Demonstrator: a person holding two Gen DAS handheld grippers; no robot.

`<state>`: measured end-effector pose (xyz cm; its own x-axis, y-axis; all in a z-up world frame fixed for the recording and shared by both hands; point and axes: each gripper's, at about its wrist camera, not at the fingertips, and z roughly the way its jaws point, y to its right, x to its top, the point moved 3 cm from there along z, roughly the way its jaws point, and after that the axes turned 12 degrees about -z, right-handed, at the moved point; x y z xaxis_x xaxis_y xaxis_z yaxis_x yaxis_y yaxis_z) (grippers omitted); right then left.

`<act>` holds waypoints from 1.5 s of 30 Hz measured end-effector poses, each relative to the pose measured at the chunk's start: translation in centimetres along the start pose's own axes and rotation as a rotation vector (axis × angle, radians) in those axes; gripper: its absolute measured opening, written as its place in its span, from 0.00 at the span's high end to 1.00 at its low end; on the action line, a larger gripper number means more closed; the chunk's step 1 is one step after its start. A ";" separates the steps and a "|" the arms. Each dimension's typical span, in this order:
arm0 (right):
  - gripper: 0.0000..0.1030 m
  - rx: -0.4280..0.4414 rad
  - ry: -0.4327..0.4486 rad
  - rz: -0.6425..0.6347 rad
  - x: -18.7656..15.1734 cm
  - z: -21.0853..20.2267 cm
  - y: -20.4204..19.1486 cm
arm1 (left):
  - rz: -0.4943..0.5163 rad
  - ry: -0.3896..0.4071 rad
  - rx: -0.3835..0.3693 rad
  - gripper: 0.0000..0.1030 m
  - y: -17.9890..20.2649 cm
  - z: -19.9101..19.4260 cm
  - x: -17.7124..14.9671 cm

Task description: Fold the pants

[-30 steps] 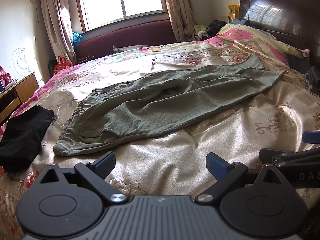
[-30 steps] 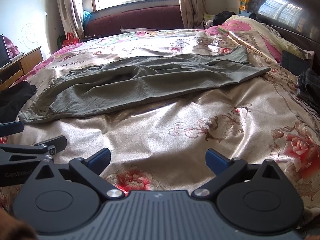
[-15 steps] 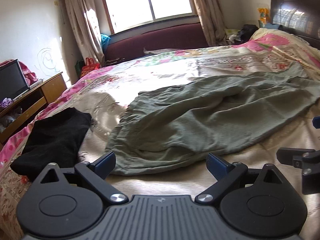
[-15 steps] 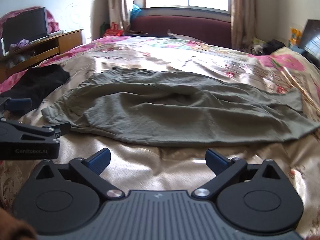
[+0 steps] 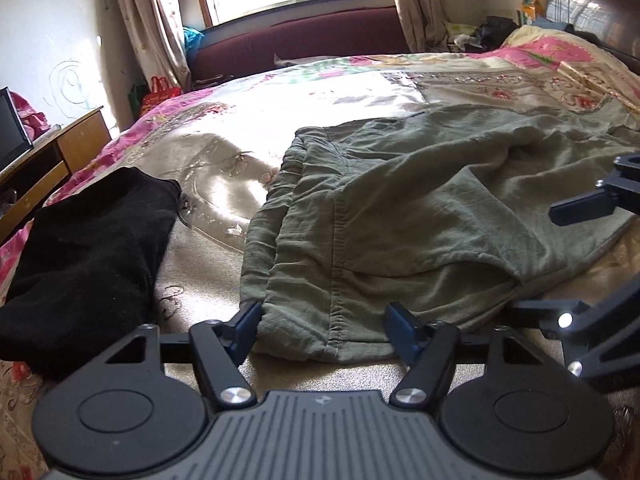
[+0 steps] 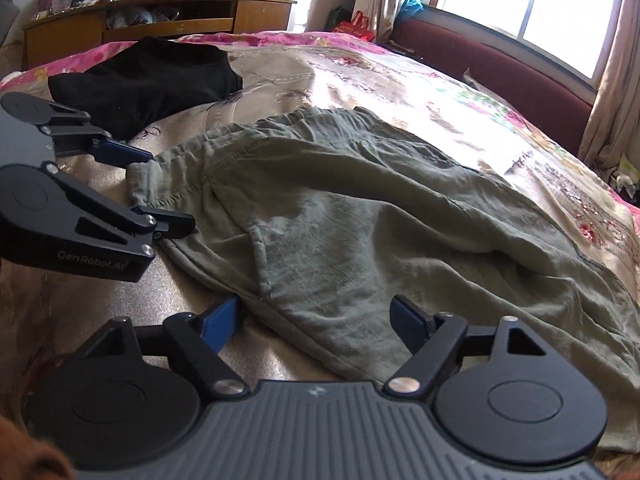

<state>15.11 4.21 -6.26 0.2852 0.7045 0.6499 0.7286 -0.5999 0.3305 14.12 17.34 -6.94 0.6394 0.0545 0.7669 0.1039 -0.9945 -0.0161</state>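
Pants: rumpled olive-green cotton pants spread across floral satin bed.
Left gripper: fingers wide apart, straddling waistband corner.
Right gripper: fingers wide apart, holding nothing.

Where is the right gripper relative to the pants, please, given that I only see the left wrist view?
Observer: The right gripper is open, and the near edge of the green pants lies between its fingers.
Operator: Thank you. Does my left gripper straddle the waistband?
Observer: Yes. Seen from the side, the left gripper is open with the waistband corner between its fingers. I cannot tell whether they touch it.
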 end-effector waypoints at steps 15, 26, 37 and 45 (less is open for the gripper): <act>0.90 0.118 -0.029 0.021 2.4 0.2 -2.2 | -0.039 -0.053 -0.040 0.74 -3.3 0.7 1.1; 0.86 0.237 0.023 0.031 5.2 -0.9 -7.5 | 0.008 -0.045 0.085 0.75 -7.0 -1.6 -0.3; 0.63 0.053 0.019 0.325 -2.9 -8.3 1.0 | -0.025 0.054 0.088 0.70 -5.4 -5.8 1.2; 0.57 -0.407 -0.106 0.953 -22.0 -14.1 19.4 | 0.131 0.039 -0.215 0.70 9.4 -5.4 1.7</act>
<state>14.24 -28.32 -4.55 0.6999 -0.1108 0.7056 -0.0872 -0.9938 -0.0696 12.09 7.62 -2.30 0.6062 -0.0758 0.7917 -0.1448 -0.9893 0.0161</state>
